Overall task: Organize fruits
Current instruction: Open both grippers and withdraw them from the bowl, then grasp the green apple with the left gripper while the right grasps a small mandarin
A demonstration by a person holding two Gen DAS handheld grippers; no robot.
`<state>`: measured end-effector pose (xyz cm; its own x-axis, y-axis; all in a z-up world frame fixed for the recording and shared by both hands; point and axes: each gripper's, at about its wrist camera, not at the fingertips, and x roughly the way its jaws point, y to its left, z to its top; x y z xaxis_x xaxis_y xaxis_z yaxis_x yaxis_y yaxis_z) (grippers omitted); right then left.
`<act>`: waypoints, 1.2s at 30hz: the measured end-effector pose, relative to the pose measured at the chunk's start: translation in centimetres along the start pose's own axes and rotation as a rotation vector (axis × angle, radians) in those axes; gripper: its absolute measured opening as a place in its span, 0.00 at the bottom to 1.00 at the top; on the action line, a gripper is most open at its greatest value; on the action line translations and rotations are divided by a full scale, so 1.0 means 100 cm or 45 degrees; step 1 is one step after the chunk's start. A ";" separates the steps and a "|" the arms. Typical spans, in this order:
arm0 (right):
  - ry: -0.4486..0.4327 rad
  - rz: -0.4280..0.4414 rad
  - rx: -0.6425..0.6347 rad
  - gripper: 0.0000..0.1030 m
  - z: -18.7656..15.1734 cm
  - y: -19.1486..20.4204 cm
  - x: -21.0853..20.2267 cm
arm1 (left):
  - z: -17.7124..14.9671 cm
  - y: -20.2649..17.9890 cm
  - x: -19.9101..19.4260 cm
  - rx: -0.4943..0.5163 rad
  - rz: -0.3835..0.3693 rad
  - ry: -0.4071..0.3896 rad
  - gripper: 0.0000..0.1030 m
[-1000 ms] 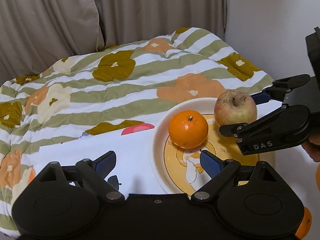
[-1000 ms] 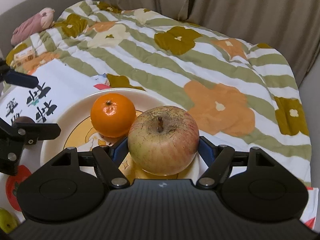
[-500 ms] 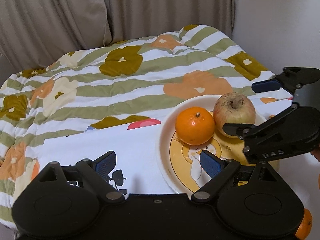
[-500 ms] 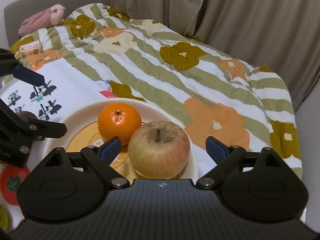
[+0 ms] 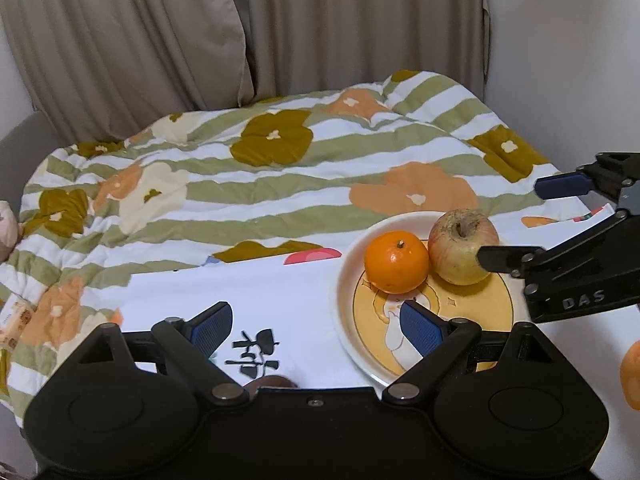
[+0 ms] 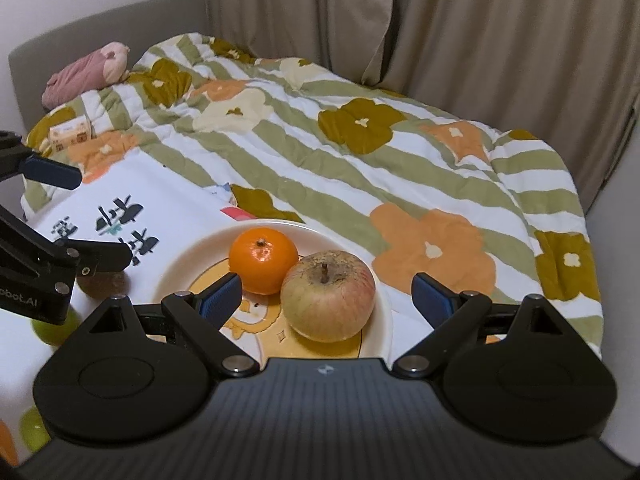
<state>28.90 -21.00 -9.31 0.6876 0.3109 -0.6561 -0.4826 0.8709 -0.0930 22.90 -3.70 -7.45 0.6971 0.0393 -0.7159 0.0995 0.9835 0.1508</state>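
A white plate with a yellow cartoon centre (image 5: 344, 312) (image 6: 180, 268) lies on a white printed cloth. On it an orange (image 5: 396, 262) (image 6: 264, 260) touches a reddish-yellow apple (image 5: 462, 252) (image 6: 328, 294). My right gripper (image 6: 326, 300) is open and empty, its fingers apart on either side of the apple, pulled back above it. It shows in the left wrist view (image 5: 520, 224). My left gripper (image 5: 316, 324) is open and empty over the cloth, left of the plate. It shows in the right wrist view (image 6: 84, 220).
A striped floral quilt (image 5: 260, 184) covers the bed behind the cloth. More fruit lies at the near edge: an orange (image 5: 630, 376), green fruits (image 6: 56, 328) and a brown fruit (image 6: 104, 284). A pink plush toy (image 6: 84, 76) and a small box (image 6: 72, 132) lie far left. Curtains hang behind.
My right gripper opened, let go of the apple on the plate and drew back and up. My left gripper also drew back and rose.
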 end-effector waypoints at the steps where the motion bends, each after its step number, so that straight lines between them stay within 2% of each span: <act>1: -0.002 -0.008 0.013 1.00 0.000 0.002 -0.008 | -0.001 0.001 -0.005 -0.004 0.008 -0.006 0.91; 11: -0.033 -0.108 0.137 1.00 -0.011 0.039 -0.083 | -0.035 0.013 -0.065 -0.048 -0.048 -0.078 0.91; 22: -0.014 -0.175 0.286 1.00 -0.055 0.088 -0.145 | -0.083 0.020 -0.109 0.012 -0.126 -0.111 0.91; 30: 0.013 -0.249 0.357 1.00 -0.093 0.119 -0.168 | -0.120 0.016 -0.112 0.094 -0.252 -0.092 0.91; 36: 0.073 -0.288 0.445 1.00 -0.123 0.130 -0.161 | -0.142 0.005 -0.093 0.172 -0.327 -0.034 0.91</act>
<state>4.88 -19.35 -9.22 0.7190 0.0836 -0.6900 -0.1028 0.9946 0.0133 6.38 -1.02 -10.41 0.6551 -0.2142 -0.7245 0.3674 0.9283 0.0577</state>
